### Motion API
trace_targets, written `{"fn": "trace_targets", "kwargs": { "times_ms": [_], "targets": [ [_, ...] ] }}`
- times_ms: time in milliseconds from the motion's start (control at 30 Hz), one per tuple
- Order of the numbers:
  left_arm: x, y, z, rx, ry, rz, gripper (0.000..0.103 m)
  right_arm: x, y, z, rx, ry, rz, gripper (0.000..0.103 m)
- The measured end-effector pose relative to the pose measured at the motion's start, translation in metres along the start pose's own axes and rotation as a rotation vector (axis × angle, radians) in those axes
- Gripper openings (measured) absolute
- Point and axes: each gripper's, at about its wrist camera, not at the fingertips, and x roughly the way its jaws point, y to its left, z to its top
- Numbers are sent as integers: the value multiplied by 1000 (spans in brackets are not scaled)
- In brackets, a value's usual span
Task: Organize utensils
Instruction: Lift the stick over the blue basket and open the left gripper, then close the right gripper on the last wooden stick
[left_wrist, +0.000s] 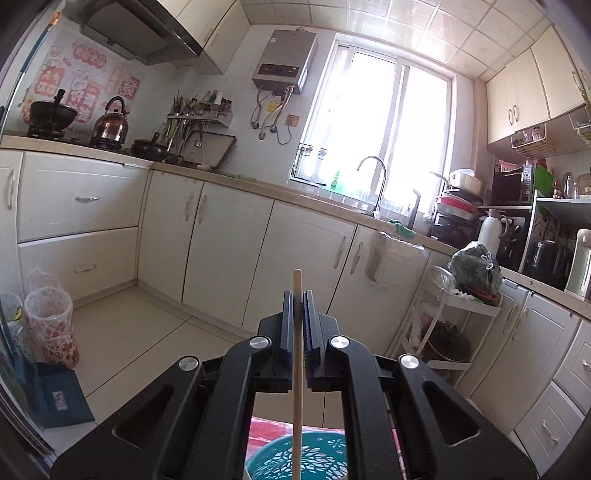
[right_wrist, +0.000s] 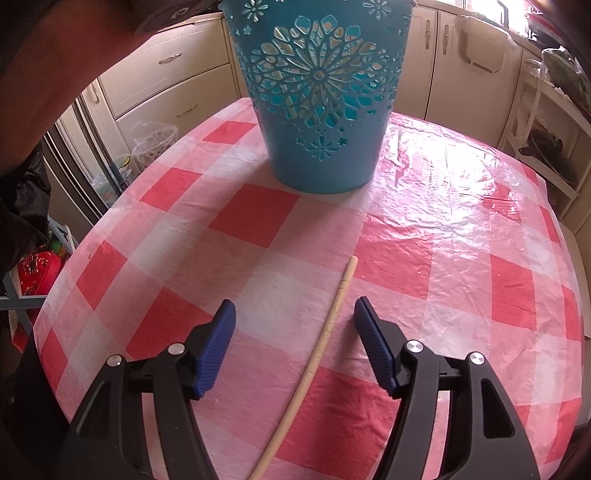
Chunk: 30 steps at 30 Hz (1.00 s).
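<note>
Chopsticks like these are light, stiff and slim, so they roll and slip easily between flat pads; you do best taking hold near the middle, across the shaft. Your left claw (left_wrist: 297, 325) is clamped on one wooden chopstick (left_wrist: 297, 332), which stands nearly upright between the pads, its lower end hanging over the open mouth of the teal basket (left_wrist: 317, 454) (the perforated one with the flower pattern). That claw points roughly level, out toward the kitchen cabinets (left_wrist: 221, 240). Your right claw (right_wrist: 295, 321) is tilted steeply down at the bench (right_wrist: 461, 240), its pads spread wide. A second chopstick (right_wrist: 325, 332) lies flat on the checked cloth between them, nearer the right pad and untouched, just in front of the basket.
</note>
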Motion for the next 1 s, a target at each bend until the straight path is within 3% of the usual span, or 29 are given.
{"fn": "trace_targets", "kwargs": {
  "times_ms": [167,400,500,567,733,833,1000],
  "targets": [
    [-4,-6,-3,34,-5,-15,5,1,0,0,1,0,3,65],
    [-10,-12,-8,115,95,-36,8,1,0,1,7,-2,10,65],
    [-23,-6,-12,134,117,-30,34,1,0,1,10,-2,13,65],
    [-40,5,-11,125,100,-7,59,0,-2,0,15,-3,20,65],
    [-98,47,-20,82,73,44,82,-2,-9,0,43,-3,60,65],
    [-124,77,-42,56,102,90,89,-4,-10,-1,42,7,62,65],
    [-120,118,-108,0,327,125,90,-6,-14,-2,74,8,63,64]
  ]
}}
